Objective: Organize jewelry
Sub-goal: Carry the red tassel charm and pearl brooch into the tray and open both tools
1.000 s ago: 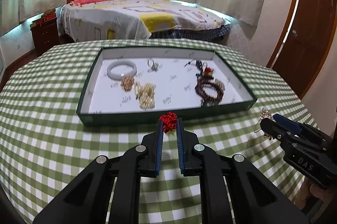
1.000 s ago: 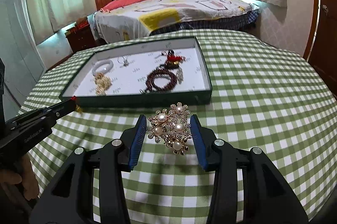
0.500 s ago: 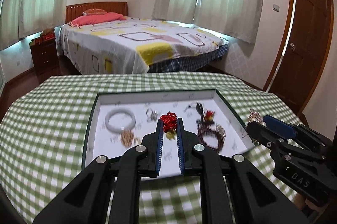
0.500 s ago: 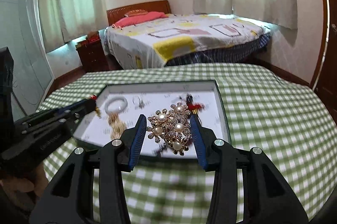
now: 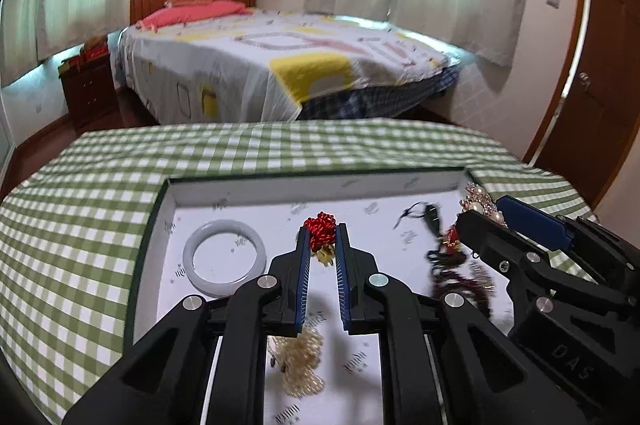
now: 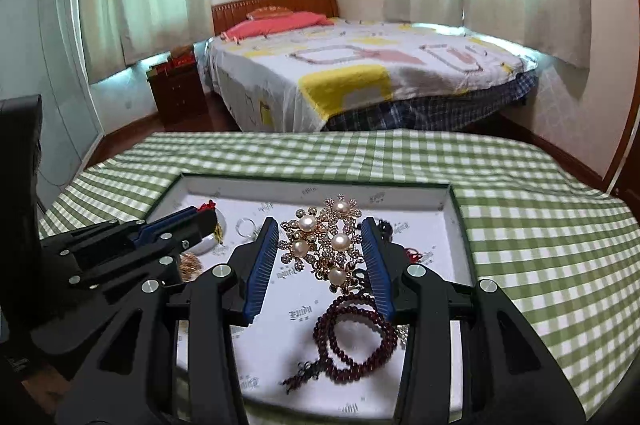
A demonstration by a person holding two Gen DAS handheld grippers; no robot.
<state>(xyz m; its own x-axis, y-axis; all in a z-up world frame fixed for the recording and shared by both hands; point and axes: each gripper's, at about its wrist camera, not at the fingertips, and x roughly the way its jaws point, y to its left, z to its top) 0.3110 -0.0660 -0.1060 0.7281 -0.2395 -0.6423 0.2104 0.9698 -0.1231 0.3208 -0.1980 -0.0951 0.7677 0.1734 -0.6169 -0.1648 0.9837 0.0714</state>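
We hold a red knot (image 5: 320,232) pinched at the tips of our left fingers (image 5: 321,245), above the tray (image 5: 160,201). Our right fingers (image 6: 319,245) clamp a pearl brooch (image 6: 322,241) between them, with dark beads (image 6: 354,341) lying below in the tray.

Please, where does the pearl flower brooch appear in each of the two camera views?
Left wrist view: pearl flower brooch at right edge, held at the right gripper tips.
Right wrist view: centre, between the blue pads.
Shared landmark: dark red bead bracelet in the tray.
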